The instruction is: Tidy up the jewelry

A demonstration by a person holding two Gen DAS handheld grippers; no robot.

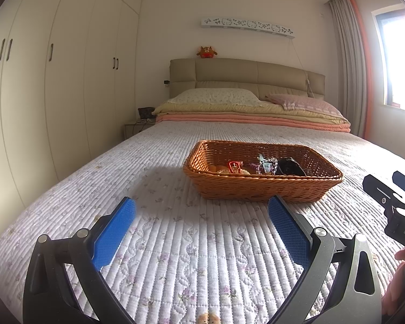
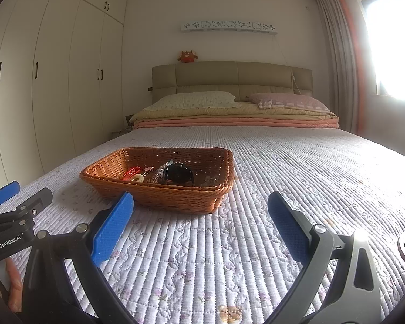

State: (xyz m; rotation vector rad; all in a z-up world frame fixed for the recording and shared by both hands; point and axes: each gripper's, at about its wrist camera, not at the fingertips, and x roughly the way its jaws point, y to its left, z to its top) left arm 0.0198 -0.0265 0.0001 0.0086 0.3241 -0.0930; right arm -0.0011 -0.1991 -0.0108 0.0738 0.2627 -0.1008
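L to R. My left gripper (image 1: pixel 201 217): blue-padded fingers spread wide, nothing btwn them, hovering low over the white quilted bedspread w/ lilac flower print (image 1: pixel 175 256). Ahead and a bit right sits the rectangular woven orange-brown wicker basket (image 1: pixel 256 186), flat on the bed, apart from both tools.

Inside, L to R: small red plastic clip (image 1: pixel 234 166), clear-bead bracelet w/ pale blue charm (image 1: pixel 267 163), black round-faced wristwatch (image 1: pixel 290 166). All heaped mid-basket, touching.

My right gripper (image 2: pixel 201 216): also wide, empty, right of the left one; basket lies ahead-left of it.

Handling, my guess: all light. Beads slippery and floppy, so pinch across the strand, not one bead. Watch stiffest; take by the case or strap near it. Clip small, maybe brittle, so gentle squeeze. Pieces look tangled, so lifting one may drag others.
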